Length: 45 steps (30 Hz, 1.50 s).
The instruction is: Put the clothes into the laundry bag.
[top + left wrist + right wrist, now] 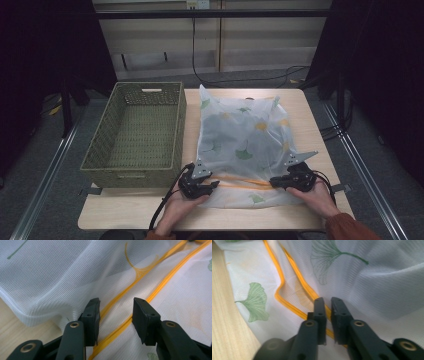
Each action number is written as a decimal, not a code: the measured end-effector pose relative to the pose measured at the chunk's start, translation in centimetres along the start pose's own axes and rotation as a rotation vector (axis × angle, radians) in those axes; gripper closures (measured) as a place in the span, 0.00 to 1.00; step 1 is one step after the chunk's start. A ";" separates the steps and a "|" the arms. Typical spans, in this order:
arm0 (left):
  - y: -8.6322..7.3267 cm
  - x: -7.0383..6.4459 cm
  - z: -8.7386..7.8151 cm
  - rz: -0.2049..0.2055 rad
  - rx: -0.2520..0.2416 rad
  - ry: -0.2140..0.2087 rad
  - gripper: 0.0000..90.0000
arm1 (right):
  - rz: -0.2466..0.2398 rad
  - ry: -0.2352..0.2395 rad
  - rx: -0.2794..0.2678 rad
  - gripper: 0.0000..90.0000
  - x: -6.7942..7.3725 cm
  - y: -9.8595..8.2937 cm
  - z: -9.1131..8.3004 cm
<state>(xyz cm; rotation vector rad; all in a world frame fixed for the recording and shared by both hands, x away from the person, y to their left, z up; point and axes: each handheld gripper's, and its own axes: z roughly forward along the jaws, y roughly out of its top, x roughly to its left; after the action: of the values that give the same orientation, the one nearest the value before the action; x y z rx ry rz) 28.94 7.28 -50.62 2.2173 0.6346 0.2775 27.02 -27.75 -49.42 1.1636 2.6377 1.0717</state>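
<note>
Risk: my right gripper (328,302) pinches the mesh bag (245,135) at its yellow zipper (140,312), my left gripper (116,306) gapes; thin mesh could slip free.

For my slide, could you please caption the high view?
Two claws work a white leaf-print mesh bag beside a green wicker basket.

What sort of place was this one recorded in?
Probably a lab or studio recording station, not a home: a small wooden table on metal floor rails, dark curtains at both sides, and cables across the floor behind.
</note>
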 end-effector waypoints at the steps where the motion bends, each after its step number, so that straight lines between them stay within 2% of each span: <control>1: 0.0 0.0 0.0 -0.006 -0.001 -0.003 0.63 | 0.012 -0.004 0.000 0.87 0.2 0.0 0.0; 3: 0.0 0.0 0.0 -0.002 -0.007 0.000 0.61 | 0.031 0.010 -0.013 0.85 0.2 0.0 0.0; 4: 0.0 0.0 -0.1 0.007 -0.006 -0.007 0.58 | 0.042 0.038 -0.033 0.82 0.2 0.1 -0.2; 5: -0.1 -0.1 -0.1 -0.006 -0.021 -0.018 0.56 | 0.045 0.045 -0.061 0.80 0.1 0.1 -0.4; 6: -0.2 -0.3 -0.3 0.015 -0.033 -0.039 0.55 | 0.050 0.037 -0.079 0.78 0.1 0.1 -0.7; 7: -0.2 -0.6 -0.5 0.017 -0.070 -0.050 0.55 | 0.056 0.026 -0.116 0.76 0.0 0.1 -1.2; 9: -0.1 -1.0 -1.0 -0.010 -0.110 -0.058 0.50 | 0.069 0.023 -0.188 0.72 -0.1 0.1 -2.2; 11: 0.1 -1.1 -1.9 -0.012 -0.165 -0.060 0.45 | 0.086 0.016 -0.259 0.69 0.1 0.0 -3.2; 14: 0.3 -1.4 -3.7 -0.058 -0.269 -0.075 0.39 | 0.085 -0.004 -0.329 0.62 0.3 -0.3 -4.4; 18: 0.2 -1.8 -5.7 -0.070 -0.348 -0.039 0.33 | 0.071 -0.027 -0.393 0.56 1.0 -1.0 -5.8; 19: 0.0 -2.1 -6.2 -0.092 -0.379 -0.029 0.32 | 0.065 -0.038 -0.406 0.54 1.2 -1.2 -6.1; 21: -0.4 -2.2 -6.9 -0.081 -0.400 -0.009 0.29 | 0.060 -0.036 -0.434 0.51 1.5 -1.5 -6.6; 22: -0.6 -2.3 -7.3 -0.080 -0.399 0.011 0.28 | 0.061 -0.044 -0.439 0.48 1.7 -1.7 -6.9; 23: -0.8 -2.3 -7.5 -0.080 -0.406 0.012 0.26 | 0.062 -0.054 -0.444 0.45 1.9 -1.8 -7.1; 26: -1.7 -2.2 -8.5 -0.088 -0.417 0.048 0.23 | 0.061 -0.067 -0.472 0.42 2.1 -2.2 -7.9; 27: -2.0 -2.1 -8.8 -0.093 -0.424 0.048 0.22 | 0.062 -0.078 -0.476 0.40 2.2 -2.4 -8.1; 30: -3.0 -1.8 -9.9 -0.118 -0.451 0.092 0.18 | 0.070 -0.101 -0.481 0.38 2.4 -3.1 -8.7; 31: -3.3 -1.9 -10.0 -0.142 -0.470 0.101 0.18 | 0.077 -0.110 -0.478 0.36 2.5 -3.4 -8.8; 33: -3.8 -1.8 -10.4 -0.163 -0.492 0.125 0.17 | 0.087 -0.117 -0.476 0.36 2.8 -3.9 -9.0; 35: -4.3 -1.5 -10.9 -0.182 -0.502 0.131 0.16 | 0.087 -0.131 -0.474 0.34 3.1 -4.2 -9.1; 37: -4.7 -1.3 -11.2 -0.198 -0.504 0.118 0.17 | 0.100 -0.128 -0.485 0.35 3.3 -4.5 -9.7; 39: -4.9 -1.2 -11.3 -0.191 -0.477 0.128 0.18 | 0.116 -0.135 -0.489 0.35 3.5 -5.0 -10.0; 41: -4.9 -1.2 -11.3 -0.184 -0.473 0.122 0.18 | 0.124 -0.153 -0.490 0.35 3.5 -5.3 -10.2; 43: -4.9 -1.3 -11.2 -0.181 -0.460 0.129 0.18 | 0.139 -0.148 -0.501 0.34 3.2 -5.5 -10.4; 45: -4.9 -1.2 -11.1 -0.183 -0.457 0.129 0.18 | 0.138 -0.147 -0.483 0.34 3.0 -5.4 -10.1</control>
<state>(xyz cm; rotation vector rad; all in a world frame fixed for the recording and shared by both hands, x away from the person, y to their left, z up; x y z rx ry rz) 21.84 16.50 -46.96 1.7037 0.7550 0.4268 18.24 -34.04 -44.57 1.2600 2.0459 1.4731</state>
